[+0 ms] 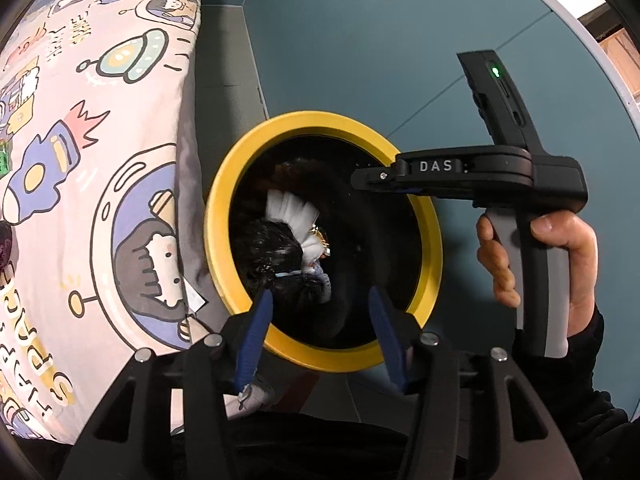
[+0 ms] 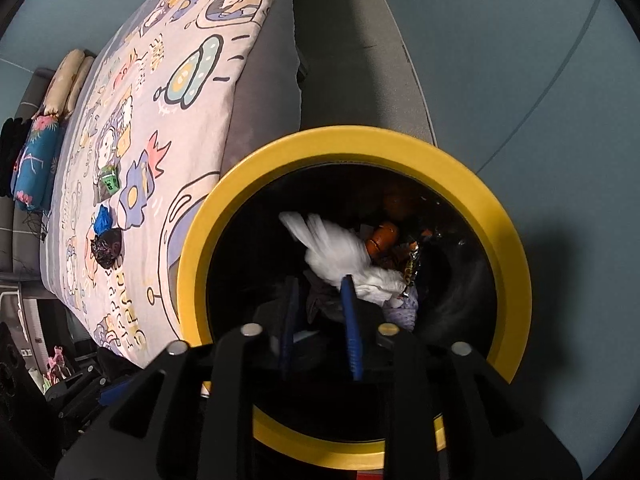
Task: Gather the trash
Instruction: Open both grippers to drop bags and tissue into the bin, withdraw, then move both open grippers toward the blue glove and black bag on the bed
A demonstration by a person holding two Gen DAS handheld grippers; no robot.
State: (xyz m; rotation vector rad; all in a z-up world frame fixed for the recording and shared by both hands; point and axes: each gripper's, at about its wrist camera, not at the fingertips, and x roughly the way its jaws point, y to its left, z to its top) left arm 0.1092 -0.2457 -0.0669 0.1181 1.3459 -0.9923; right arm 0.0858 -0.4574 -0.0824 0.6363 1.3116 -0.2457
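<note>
The bed [image 2: 160, 128] lies left of both hand-held grippers. Below them stands the yellow-rimmed bin [image 2: 516, 280], holding white trash [image 2: 340, 252]. The left hand-held gripper [image 1: 320, 304] and right hand-held gripper [image 2: 320, 292] are released, grasping nothing.

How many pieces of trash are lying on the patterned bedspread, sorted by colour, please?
green packet: 1
blue crumpled piece: 1
black crumpled bag: 1
Total: 3
</note>
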